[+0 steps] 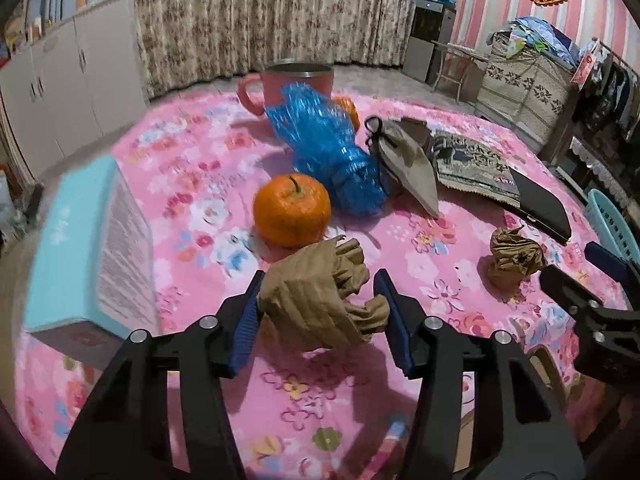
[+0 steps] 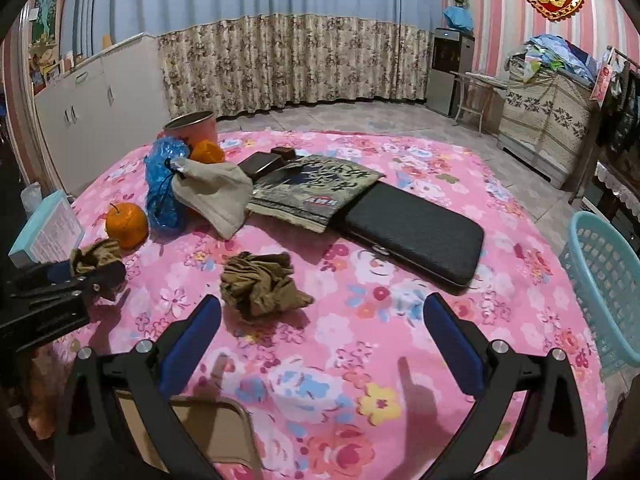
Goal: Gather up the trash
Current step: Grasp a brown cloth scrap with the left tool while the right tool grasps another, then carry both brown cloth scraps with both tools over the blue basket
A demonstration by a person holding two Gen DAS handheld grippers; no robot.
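Note:
My left gripper (image 1: 320, 300) is shut on a crumpled brown paper wad (image 1: 320, 300) and holds it just above the pink flowered tablecloth (image 1: 200, 152); the wad also shows in the right wrist view (image 2: 96, 258). A second crumpled brown paper wad (image 2: 262, 282) lies on the cloth just ahead of my right gripper (image 2: 322, 312), which is open and empty. That wad also shows in the left wrist view (image 1: 514, 258). A crumpled blue plastic bag (image 1: 328, 152) lies behind an orange (image 1: 292, 210). A light blue basket (image 2: 604, 284) stands off the table's right edge.
A turquoise box (image 1: 88, 248) stands at the left. A pink mug (image 1: 296, 84), a second orange (image 2: 206, 151), a beige drawstring pouch (image 2: 214, 192), a patterned cloth (image 2: 316, 190) and a black case (image 2: 416, 232) lie further back. A chair back (image 2: 208, 428) is below.

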